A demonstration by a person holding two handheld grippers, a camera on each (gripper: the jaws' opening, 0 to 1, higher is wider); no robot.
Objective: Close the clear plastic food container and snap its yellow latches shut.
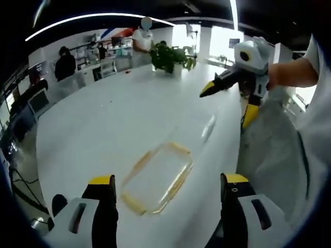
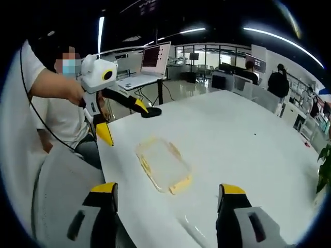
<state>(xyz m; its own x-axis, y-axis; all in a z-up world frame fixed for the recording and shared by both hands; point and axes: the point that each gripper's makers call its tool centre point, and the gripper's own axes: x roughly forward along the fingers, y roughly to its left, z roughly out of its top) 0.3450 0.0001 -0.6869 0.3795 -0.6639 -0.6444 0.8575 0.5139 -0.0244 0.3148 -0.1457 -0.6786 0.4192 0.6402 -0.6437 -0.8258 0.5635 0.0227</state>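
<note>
Left gripper view: white table point(image 1: 119, 119) takes most of the frame. Clear container point(image 1: 156, 178) with yellow edges lies flat at lower centre, between and just above the left gripper point(image 1: 169, 194) jaws, not touched by them. Jaws spread wide, nothing held. A clear lid-like piece point(image 1: 209, 128) lies on the table to the upper right of the container, apart from it; too faint to tell exactly. Right gripper point(image 1: 227, 106) hangs at upper right, held by a hand point(image 1: 274, 75), jaws parted wide, yellow tip pointing down near the table edge, empty. Potted plant point(image 1: 170, 58) at top centre on the far end of the table. People point(image 1: 65, 63) stand at upper left by desks. Nothing between jaws and container. No readable writing.

Right gripper view: same table point(image 2: 248, 139), container point(image 2: 163, 165) at centre, slightly left, above the right gripper point(image 2: 166, 194) jaws, untouched. Jaws wide, empty. Left gripper point(image 2: 126, 121) at upper left, gripped by a hand point(image 2: 77, 92), jaws open wide, one black tip over the table edge, one yellow tip pointing down. Laptop point(image 2: 147, 67) open on a stand at top, left of centre; screen text unreadable. People point(image 2: 279, 82) at upper right. Green leaves point(image 2: 325, 170) at the right edge.
</note>
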